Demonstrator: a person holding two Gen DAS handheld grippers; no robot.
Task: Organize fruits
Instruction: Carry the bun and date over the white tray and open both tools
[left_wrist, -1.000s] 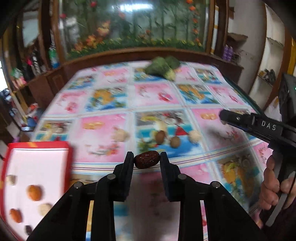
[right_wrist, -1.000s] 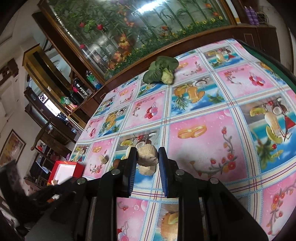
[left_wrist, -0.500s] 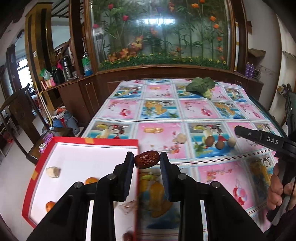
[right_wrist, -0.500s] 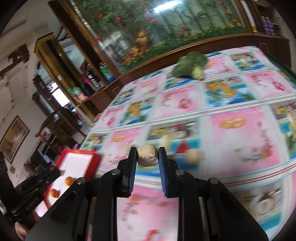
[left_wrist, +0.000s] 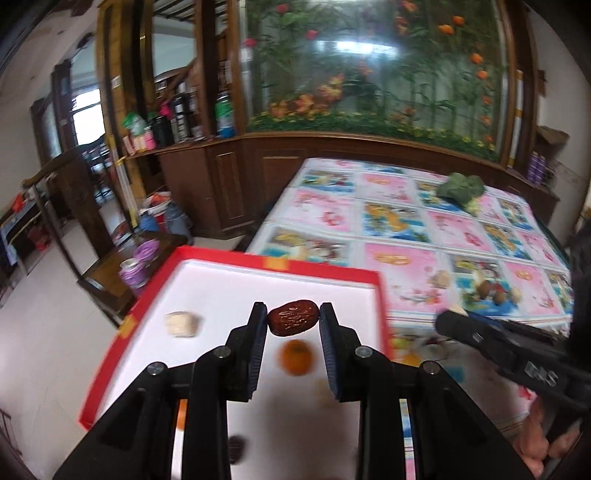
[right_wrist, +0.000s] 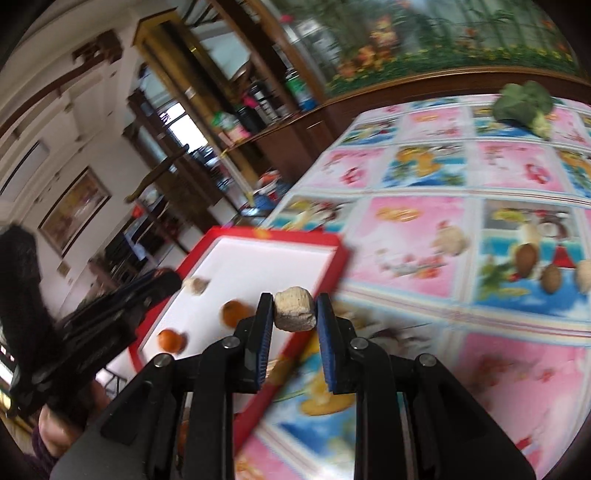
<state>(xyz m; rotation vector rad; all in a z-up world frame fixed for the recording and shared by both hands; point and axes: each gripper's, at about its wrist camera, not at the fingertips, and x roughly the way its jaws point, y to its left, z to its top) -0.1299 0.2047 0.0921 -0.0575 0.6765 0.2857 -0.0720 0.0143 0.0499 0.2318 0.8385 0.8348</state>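
Over the red tray (left_wrist: 376, 295), my left gripper (left_wrist: 293, 325) pinches the dark date (left_wrist: 293, 318) above an orange fruit (left_wrist: 295, 356); a second ago it hung over the tablecloth. My right gripper (right_wrist: 294, 310) clamps a beige lump (right_wrist: 294, 309) at the tray's edge.

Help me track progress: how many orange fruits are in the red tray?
2: one orange fruit beside the right gripper, another near the tray edge. Grippers may hide more.

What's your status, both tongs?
Left tongs shut on date, over tray. Right tongs shut on beige lump, at tray edge. Nothing in the way.
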